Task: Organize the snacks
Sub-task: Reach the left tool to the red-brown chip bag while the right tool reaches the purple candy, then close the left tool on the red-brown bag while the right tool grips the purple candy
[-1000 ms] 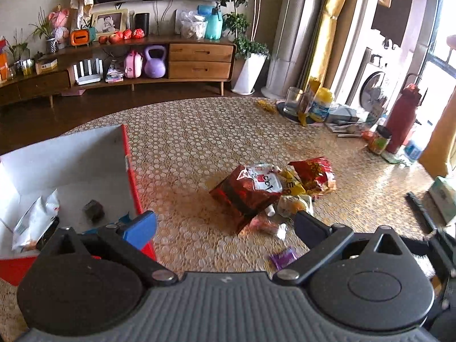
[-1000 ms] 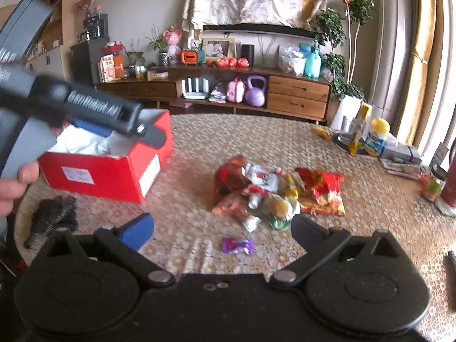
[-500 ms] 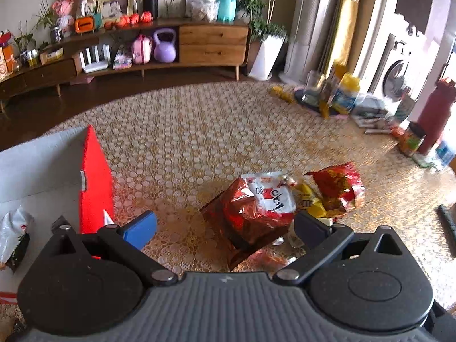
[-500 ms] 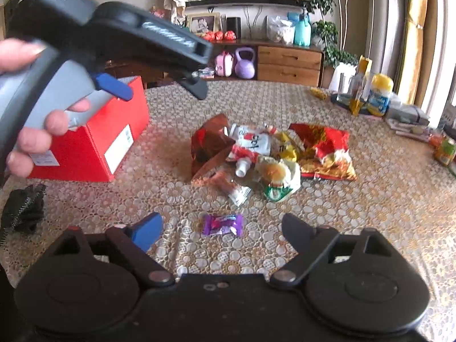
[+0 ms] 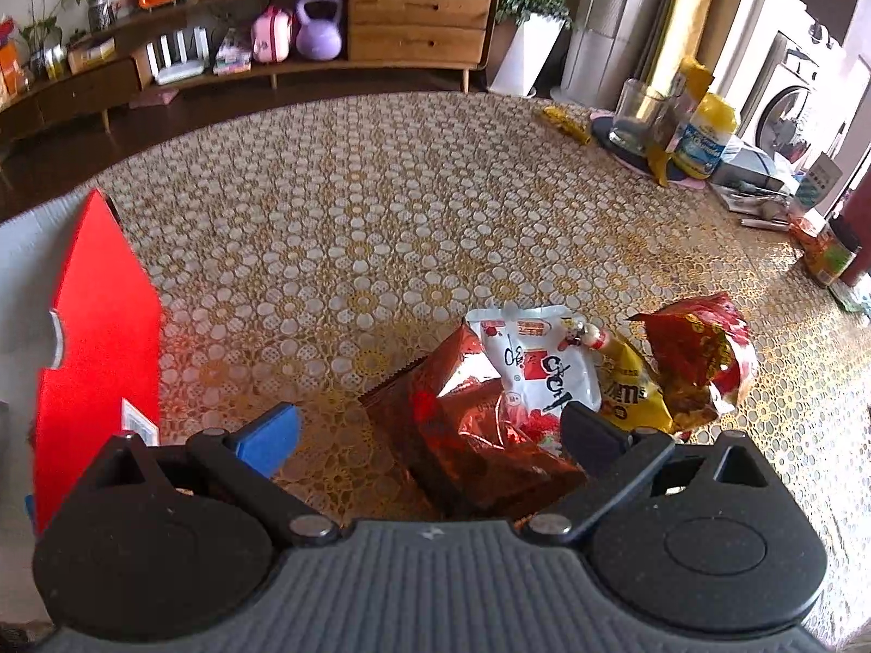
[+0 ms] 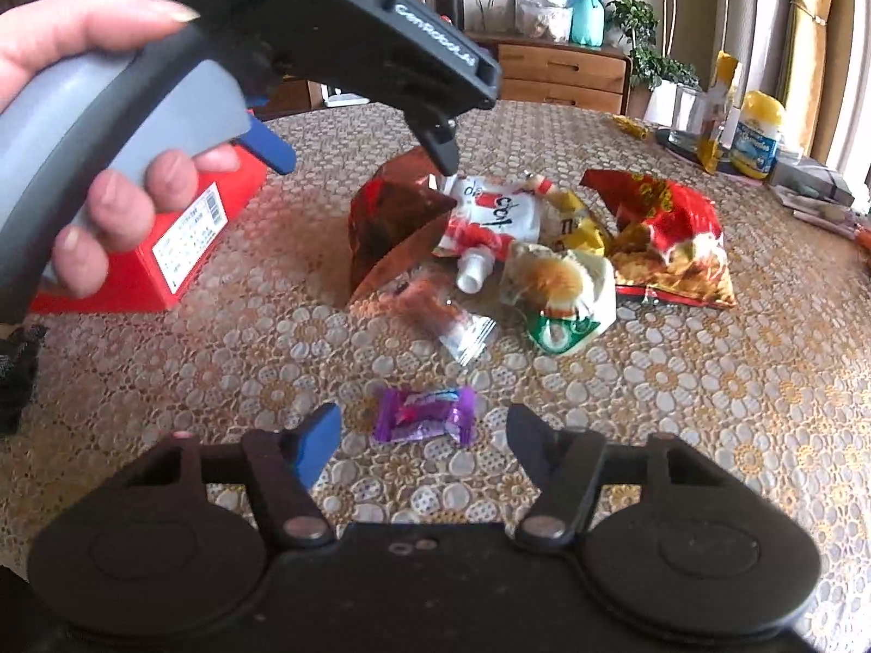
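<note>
Lace-cloth table [image 6: 707,408]: both grippers now down over the snack pile, box side left behind.
A sec ago the L gripper [image 5: 430,430] sat over the red box [image 5: 98,337] w/ the pile well off; now the box is only at its left edge and the dark-red foil bag [image 5: 462,435] lies betw. its fingers, jaws wide, pads not pressing, nothing held. R gripper [image 6: 422,435] had the purple candy [image 6: 424,413] small and far ahead; now the candy sits right betw. its fingertips, nearer than the rest of the pile, jaws about half open and closing, not yet touching the wrapper. Other packs – white pouch [image 6: 495,212], yellow bag [image 6: 577,217], red chip bag [image 6: 669,234] – lie beyond the candy, untouched. Looks like a pick is starting: candy for the R, foil bag likely for the L, then over to the box.
</note>
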A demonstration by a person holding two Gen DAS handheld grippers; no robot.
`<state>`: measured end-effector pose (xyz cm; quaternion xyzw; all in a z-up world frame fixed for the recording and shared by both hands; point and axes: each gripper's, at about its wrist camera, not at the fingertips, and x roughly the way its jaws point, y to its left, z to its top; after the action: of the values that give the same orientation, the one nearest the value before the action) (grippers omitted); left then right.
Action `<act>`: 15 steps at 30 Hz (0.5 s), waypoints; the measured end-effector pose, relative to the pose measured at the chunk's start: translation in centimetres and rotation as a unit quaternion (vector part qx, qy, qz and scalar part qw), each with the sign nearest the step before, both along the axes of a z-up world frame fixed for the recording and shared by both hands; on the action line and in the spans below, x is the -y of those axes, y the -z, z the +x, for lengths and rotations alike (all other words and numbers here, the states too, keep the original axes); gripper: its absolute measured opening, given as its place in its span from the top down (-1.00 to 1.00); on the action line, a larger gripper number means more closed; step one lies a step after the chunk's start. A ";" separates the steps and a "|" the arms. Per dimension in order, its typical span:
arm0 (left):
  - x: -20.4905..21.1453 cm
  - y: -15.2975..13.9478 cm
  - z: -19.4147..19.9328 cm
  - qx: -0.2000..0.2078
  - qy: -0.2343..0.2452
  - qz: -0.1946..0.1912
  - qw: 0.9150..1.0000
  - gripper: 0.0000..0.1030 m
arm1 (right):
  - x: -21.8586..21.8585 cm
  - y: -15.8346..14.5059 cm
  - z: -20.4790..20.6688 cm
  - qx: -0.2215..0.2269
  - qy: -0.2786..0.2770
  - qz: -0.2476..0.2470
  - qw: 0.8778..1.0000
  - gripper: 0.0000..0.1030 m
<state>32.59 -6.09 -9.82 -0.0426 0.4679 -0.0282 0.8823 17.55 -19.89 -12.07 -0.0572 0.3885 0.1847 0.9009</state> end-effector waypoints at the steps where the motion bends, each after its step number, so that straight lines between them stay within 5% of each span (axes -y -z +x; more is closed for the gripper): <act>1: -0.2 0.2 0.3 -0.004 -0.004 -0.007 1.000 -0.98 | -0.1 0.1 0.1 0.000 0.000 -0.001 1.000 -0.24; 10: -0.9 2.0 1.9 -0.039 -0.025 -0.057 0.997 -0.87 | -0.7 0.7 0.4 0.009 -0.001 -0.019 1.000 -0.14; 15: -1.0 2.5 1.9 -0.051 -0.023 -0.076 0.996 -0.43 | -0.8 0.7 0.4 0.015 -0.001 -0.028 1.000 0.11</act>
<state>34.52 -5.10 -12.33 -0.1217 0.5073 -0.0411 0.8521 17.93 -19.13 -12.75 -0.0851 0.3802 0.1735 0.9045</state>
